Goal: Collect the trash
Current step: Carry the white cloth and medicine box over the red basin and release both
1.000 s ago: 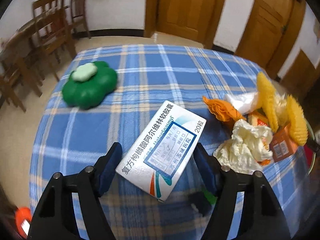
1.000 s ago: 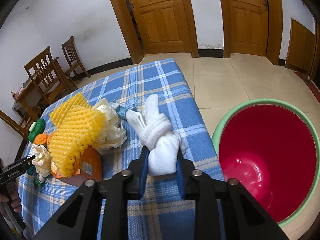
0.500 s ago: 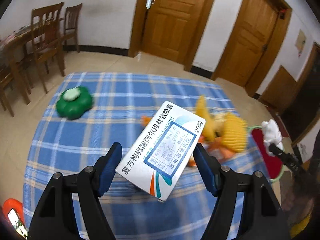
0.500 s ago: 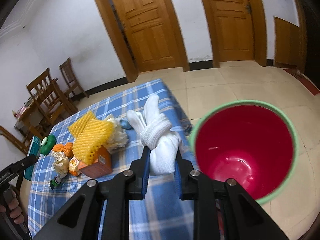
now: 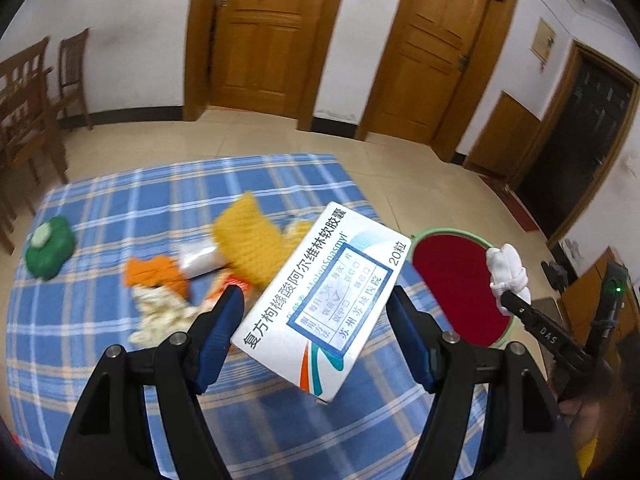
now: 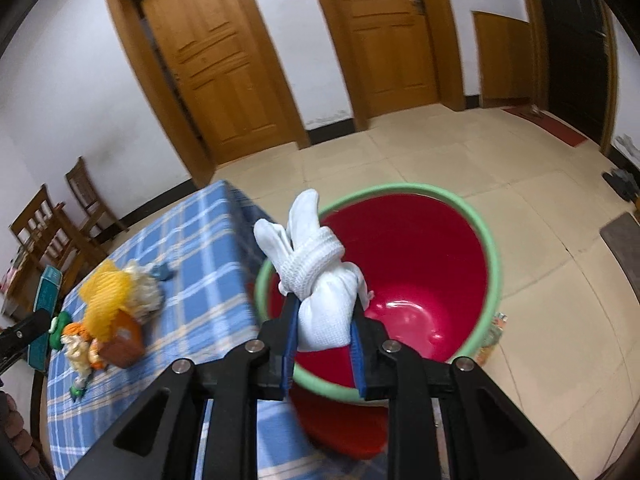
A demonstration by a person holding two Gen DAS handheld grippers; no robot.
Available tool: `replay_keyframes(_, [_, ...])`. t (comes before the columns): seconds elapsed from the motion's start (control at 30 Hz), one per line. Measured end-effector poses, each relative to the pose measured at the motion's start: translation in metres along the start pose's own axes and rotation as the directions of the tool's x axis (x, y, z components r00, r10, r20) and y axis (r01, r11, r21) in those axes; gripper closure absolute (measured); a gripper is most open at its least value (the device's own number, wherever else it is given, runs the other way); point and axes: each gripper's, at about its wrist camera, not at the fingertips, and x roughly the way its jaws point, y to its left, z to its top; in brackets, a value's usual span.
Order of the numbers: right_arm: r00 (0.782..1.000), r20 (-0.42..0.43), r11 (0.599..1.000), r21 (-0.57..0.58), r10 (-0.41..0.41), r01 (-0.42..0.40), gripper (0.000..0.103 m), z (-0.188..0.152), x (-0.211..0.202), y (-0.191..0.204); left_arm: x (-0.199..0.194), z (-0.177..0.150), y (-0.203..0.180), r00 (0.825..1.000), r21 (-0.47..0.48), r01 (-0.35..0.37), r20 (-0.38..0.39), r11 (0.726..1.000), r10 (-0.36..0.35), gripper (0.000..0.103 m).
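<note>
My left gripper (image 5: 316, 336) is shut on a white medicine box (image 5: 320, 304) with blue print, held up over the checked tablecloth (image 5: 120, 200). My right gripper (image 6: 324, 344) is shut on a knotted white sock bundle (image 6: 320, 280), which hangs over the near rim of the red bucket (image 6: 420, 272) with a green rim. In the left wrist view that sock bundle (image 5: 508, 272) and the right gripper show at the right, beside the bucket (image 5: 456, 280). A heap of trash remains on the table: yellow foam netting (image 5: 252, 240), orange peel (image 5: 154, 274), crumpled tissue (image 5: 160, 312).
A green clover-shaped object (image 5: 50, 246) lies at the table's left. An orange carton (image 6: 122, 334) sits in the heap. Wooden chairs (image 5: 24, 92) stand left, wooden doors (image 5: 268, 32) behind. Tiled floor (image 6: 480, 152) surrounds the bucket.
Both grippers swung right, away from the table middle towards the bucket. The sock bundle now hangs over the bucket's opening; the box rose higher above the cloth.
</note>
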Motion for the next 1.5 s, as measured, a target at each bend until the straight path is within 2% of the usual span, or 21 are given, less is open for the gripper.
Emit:
replay_keyframes(0.33, [0.998, -0.021, 0.996, 0.071, -0.057, 0.059, 0.073, -0.001, 0.017, -0.04, 0.05, 0.011, -0.061, 0.997, 0.105, 0.053, -0.063, 0.993, -0.047, 0.03])
replay_keyframes(0.47, [0.998, -0.031, 0.993, 0.106, -0.056, 0.059, 0.062, -0.003, 0.019, -0.052, 0.069, 0.012, -0.081, 0.994, 0.132, 0.075, -0.09, 0.988, -0.064, 0.03])
replay_keyframes(0.97, [0.995, 0.034, 0.983, 0.162, -0.094, 0.088, 0.048, 0.003, -0.001, -0.081, 0.123, 0.005, -0.135, 0.98, 0.241, 0.133, -0.178, 0.961, -0.091, 0.03])
replay_keyframes(1.23, [0.995, 0.032, 0.979, 0.185, -0.091, 0.084, 0.044, 0.005, -0.002, -0.088, 0.122, 0.0, -0.148, 0.98, 0.278, 0.135, -0.179, 0.951, -0.086, 0.025])
replay_keyframes(1.5, [0.997, 0.035, 0.981, 0.18, -0.074, 0.067, 0.039, 0.005, -0.007, -0.082, 0.113, 0.0, -0.135, 0.981, 0.227, 0.12, -0.179, 0.967, -0.08, 0.024])
